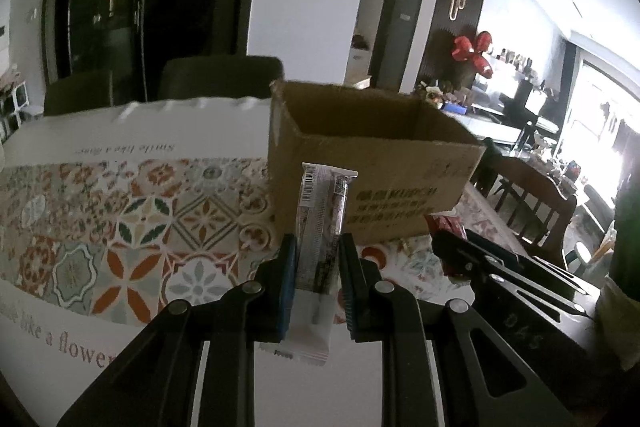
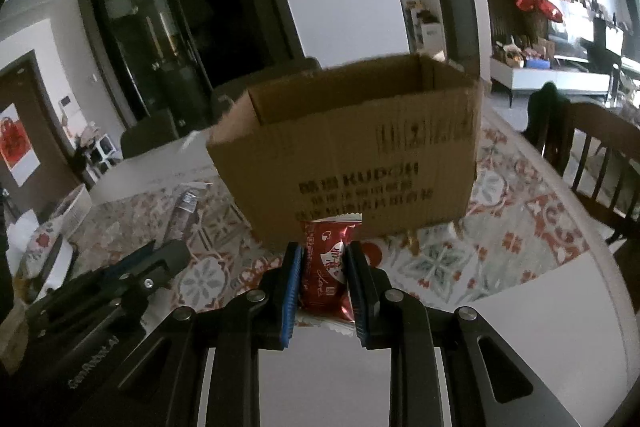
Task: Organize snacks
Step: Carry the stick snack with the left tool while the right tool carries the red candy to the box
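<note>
We hold two snacks at once in front of an open cardboard box point(image 1: 372, 163) that stands on the bench point(image 1: 120, 211), its patterned tile cloth running under and around the box.

Our left hand-held gripper point(image 1: 318, 267) pinches a long silver-and-white snack bar point(image 1: 320, 227) between its blue-padded fingers point(image 1: 286, 283). The bar stands upright, its barcode end up, and reaches past the fingertips to overlap the near wall of the box in the left wrist view; whether it touches the cardboard we cannot tell. Its crimped lower end hangs below the pads.

Our right hand-held gripper point(image 2: 324, 275) is clamped on a red wrapped candy point(image 2: 326, 267) with white lettering, held just in front of the printed side of the box point(image 2: 352, 155). The top edge of the wrapper sits against the lower part of that wall in the right wrist view.

The two tools are side by side: the right one point(image 1: 480, 259) shows at the right of the left wrist view with a bit of red wrapper point(image 1: 444, 223) by it, and the left one point(image 2: 132, 279) lies at the lower left of the right wrist view with the snack bar point(image 2: 186, 207) showing past it.

The box's top is open and its inside looks dark brown; its floor is hidden from both cameras. A wooden chair point(image 2: 600, 155) stands by the bench at the right, and a red bow point(image 1: 474, 51) hangs on the far wall.
</note>
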`<state>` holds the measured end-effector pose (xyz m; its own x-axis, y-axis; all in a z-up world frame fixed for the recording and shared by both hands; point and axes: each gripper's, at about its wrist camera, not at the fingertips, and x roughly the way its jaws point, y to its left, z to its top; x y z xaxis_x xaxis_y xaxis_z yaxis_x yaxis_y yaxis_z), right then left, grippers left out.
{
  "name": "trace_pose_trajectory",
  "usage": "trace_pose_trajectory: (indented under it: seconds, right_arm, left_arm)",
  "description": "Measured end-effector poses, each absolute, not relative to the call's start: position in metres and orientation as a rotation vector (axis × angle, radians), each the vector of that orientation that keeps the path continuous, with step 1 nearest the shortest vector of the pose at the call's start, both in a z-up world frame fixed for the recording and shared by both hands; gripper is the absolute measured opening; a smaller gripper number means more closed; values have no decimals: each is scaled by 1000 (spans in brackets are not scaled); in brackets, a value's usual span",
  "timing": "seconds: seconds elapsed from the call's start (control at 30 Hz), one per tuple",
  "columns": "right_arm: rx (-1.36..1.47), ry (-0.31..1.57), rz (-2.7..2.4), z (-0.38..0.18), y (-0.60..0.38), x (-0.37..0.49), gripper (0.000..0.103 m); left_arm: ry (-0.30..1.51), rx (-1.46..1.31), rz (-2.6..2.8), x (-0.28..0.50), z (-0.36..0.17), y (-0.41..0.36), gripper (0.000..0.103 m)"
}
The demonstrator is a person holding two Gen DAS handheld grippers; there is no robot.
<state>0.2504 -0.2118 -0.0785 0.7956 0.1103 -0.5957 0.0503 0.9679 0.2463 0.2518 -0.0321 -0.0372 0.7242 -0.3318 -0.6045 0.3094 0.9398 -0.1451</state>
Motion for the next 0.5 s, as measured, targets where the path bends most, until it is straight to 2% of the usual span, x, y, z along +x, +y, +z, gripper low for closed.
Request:
trace_pose_trajectory:
  seconds: [0.5]
  right_arm:
    - [252,515,37,-27,-240,260,24]
  left_arm:
    - [574,5,-392,271,5,-54,21]
